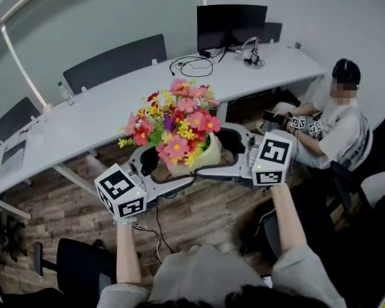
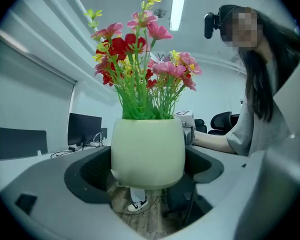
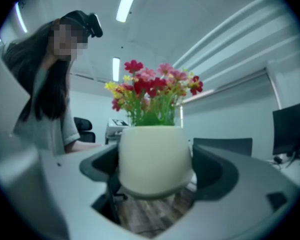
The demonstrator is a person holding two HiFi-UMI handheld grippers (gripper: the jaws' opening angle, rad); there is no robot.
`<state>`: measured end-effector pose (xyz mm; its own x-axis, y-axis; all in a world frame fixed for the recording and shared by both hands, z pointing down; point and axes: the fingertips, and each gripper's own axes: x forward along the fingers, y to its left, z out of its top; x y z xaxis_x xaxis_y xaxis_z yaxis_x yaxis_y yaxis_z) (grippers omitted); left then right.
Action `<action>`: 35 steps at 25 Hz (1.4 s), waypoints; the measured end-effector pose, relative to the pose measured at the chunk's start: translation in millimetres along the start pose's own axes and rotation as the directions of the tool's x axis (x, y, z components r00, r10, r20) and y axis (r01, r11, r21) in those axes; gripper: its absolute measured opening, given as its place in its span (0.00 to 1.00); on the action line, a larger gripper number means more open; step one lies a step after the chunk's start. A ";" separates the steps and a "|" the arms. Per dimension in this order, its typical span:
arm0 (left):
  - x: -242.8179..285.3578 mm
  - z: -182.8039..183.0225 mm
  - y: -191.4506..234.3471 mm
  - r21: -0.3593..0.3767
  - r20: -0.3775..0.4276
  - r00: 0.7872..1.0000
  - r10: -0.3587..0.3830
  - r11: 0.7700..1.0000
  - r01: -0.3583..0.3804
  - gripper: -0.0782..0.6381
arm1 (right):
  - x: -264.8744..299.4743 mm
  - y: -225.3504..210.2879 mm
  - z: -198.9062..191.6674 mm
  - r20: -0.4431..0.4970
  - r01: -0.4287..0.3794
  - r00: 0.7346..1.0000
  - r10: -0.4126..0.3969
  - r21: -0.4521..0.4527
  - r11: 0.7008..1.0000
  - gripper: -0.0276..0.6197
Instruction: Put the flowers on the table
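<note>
A bunch of pink, red and yellow flowers stands in a pale cream pot, hanging in the air above the wooden floor, just in front of the long white table. My left gripper reaches in from the left and my right gripper from the right. Both have their jaws spread wide around the pot and press on its sides. In the left gripper view the pot fills the gap of the left gripper. The right gripper view shows the pot the same way in the right gripper.
On the table stand a black monitor, cables, a bottle and a laptop. Grey chairs line its far side. A person sits at the right. A black chair is near my left.
</note>
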<state>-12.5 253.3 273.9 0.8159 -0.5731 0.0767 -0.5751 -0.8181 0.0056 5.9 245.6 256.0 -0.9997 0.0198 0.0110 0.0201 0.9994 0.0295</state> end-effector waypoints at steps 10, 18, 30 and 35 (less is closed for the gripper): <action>17.8 4.1 0.5 -0.005 0.030 0.999 0.021 1.000 -0.021 0.74 | -17.0 -13.2 -1.7 0.036 -0.023 0.999 0.022 0.031 0.999 0.73; 19.0 -1.0 2.3 -0.014 0.030 0.999 0.027 1.000 -0.027 0.74 | -17.1 -15.0 -6.6 0.047 -0.024 0.999 0.022 0.036 0.999 0.73; 46.7 12.4 83.8 -0.019 0.025 1.000 0.007 1.000 -0.006 0.74 | 5.0 -98.1 2.5 0.026 -0.001 1.000 0.000 0.039 0.999 0.73; 52.6 3.6 103.9 0.012 0.039 0.999 -0.009 1.000 0.008 0.74 | 11.8 -116.9 -7.1 0.030 0.011 0.999 -0.011 0.016 1.000 0.73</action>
<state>-29.1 138.0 274.9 0.8227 -0.5672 0.0373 -0.5674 -0.8234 -0.0061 -8.1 128.8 259.8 -0.9998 0.0092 -0.0191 0.0090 0.9999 0.0141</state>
